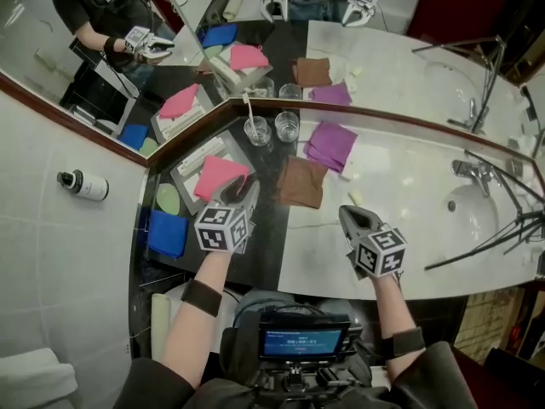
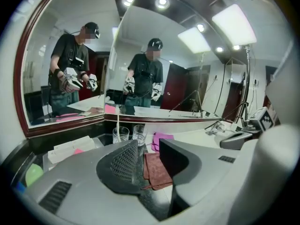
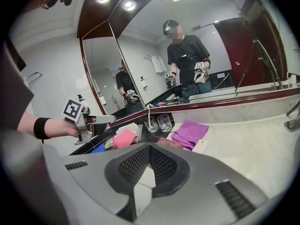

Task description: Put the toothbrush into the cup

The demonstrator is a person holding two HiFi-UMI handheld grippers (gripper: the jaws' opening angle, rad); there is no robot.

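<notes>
Plainly, black-and-white square markers [image 1: 223, 227] on left claw [image 1: 241, 187], right claw [image 1: 349, 215].

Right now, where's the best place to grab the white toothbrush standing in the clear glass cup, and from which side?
Grip the white toothbrush on its bare stem above the rim of the clear glass cup, probably coming down from the near side: it leans toward the mirror, and a second glass stands close on its right.

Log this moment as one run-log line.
toothbrush: standing in cup | left gripper: open, empty | right gripper: shut, empty | task: looks done
</notes>
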